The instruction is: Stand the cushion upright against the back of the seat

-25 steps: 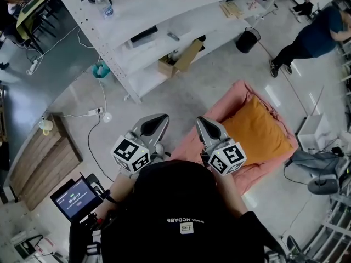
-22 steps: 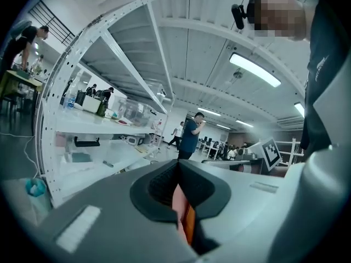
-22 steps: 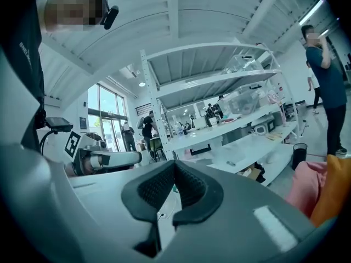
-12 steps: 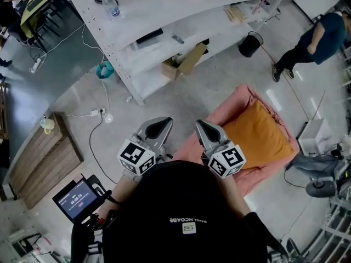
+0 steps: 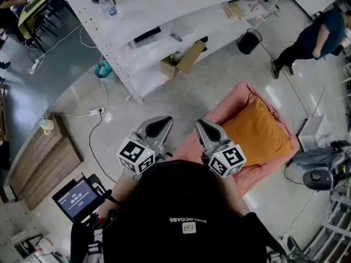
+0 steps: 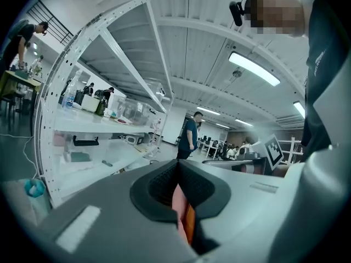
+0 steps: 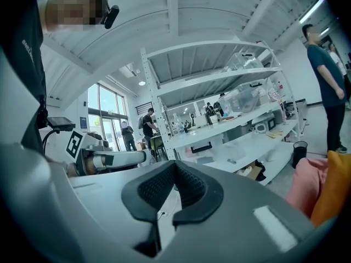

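Note:
An orange cushion (image 5: 258, 134) lies flat on a pink seat (image 5: 237, 104) on the floor, right of centre in the head view. My left gripper (image 5: 158, 126) and right gripper (image 5: 205, 127) are held side by side in front of me, short of the seat's near end, both shut and empty. In the right gripper view the jaws (image 7: 174, 169) meet, with the orange cushion (image 7: 335, 186) and pink seat (image 7: 305, 181) at the far right. The left gripper (image 6: 176, 171) has its jaws together; a strip of pink and orange shows through the slit below them.
A long white shelf rack (image 5: 164, 32) with a cardboard box (image 5: 179, 59) under it runs across the floor ahead. A black bin (image 5: 248, 40) and a standing person (image 5: 307, 40) are at the upper right. A wooden panel (image 5: 38, 163), cables and a small screen (image 5: 75, 197) lie to the left.
Both grippers hold their place. The person at the upper right has shifted a little; the view has barely moved.

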Available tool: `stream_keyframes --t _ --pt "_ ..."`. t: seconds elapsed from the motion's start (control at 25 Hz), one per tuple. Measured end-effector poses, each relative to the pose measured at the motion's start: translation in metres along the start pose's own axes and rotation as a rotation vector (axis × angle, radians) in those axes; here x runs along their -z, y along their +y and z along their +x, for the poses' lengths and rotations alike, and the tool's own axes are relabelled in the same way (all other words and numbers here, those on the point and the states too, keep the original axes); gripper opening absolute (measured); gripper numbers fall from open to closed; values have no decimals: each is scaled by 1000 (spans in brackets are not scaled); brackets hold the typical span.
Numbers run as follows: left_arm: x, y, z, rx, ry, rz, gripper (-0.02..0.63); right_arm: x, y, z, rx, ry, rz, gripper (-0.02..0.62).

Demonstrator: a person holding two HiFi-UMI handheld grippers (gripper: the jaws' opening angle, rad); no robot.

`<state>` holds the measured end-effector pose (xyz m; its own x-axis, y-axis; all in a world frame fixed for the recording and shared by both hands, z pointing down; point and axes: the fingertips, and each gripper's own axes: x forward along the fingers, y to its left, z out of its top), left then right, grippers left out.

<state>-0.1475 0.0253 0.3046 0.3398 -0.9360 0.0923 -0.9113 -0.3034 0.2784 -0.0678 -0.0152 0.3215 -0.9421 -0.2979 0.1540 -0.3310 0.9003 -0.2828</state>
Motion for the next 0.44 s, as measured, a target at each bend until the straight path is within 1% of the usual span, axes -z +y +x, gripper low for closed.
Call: stream_keyframes --t 0.44 --pt "-2 -7 2 -1 5 46 18 2 -2 -5 15 5 13 5"
